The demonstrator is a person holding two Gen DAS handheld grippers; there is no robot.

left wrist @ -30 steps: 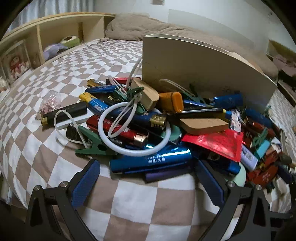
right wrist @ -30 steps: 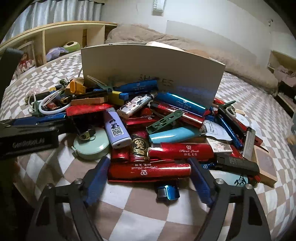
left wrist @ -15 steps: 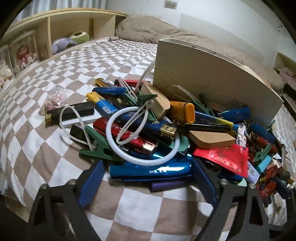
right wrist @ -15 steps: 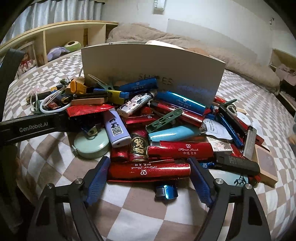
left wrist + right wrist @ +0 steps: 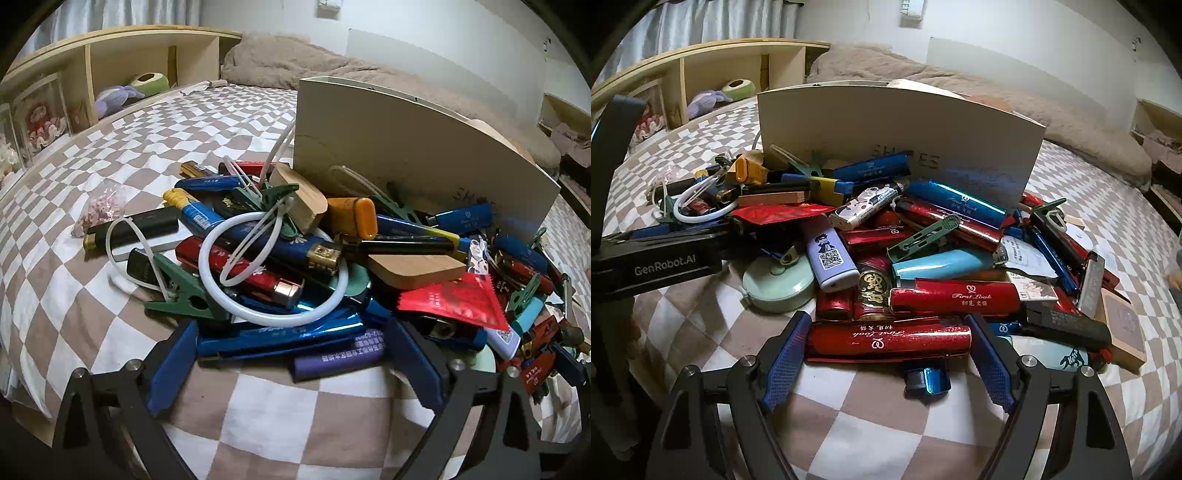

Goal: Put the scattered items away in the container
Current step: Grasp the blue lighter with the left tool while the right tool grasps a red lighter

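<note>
Our right gripper (image 5: 886, 354) is open wide around a red lighter (image 5: 888, 338); our left gripper (image 5: 291, 354), wide too, frames a blue lighter (image 5: 280, 338). We're picking. Next, squeeze, then lift to the box (image 5: 897, 122) behind.

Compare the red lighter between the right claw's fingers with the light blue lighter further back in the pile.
The red lighter is glittery, with white script on it; the light blue lighter is plain and matte. The red one lies level at the pile's front edge on the checked bedspread; the blue one lies tilted, resting on other lighters mid-pile. Both lie on their sides, and neither is gripped: the right claw is open.
</note>
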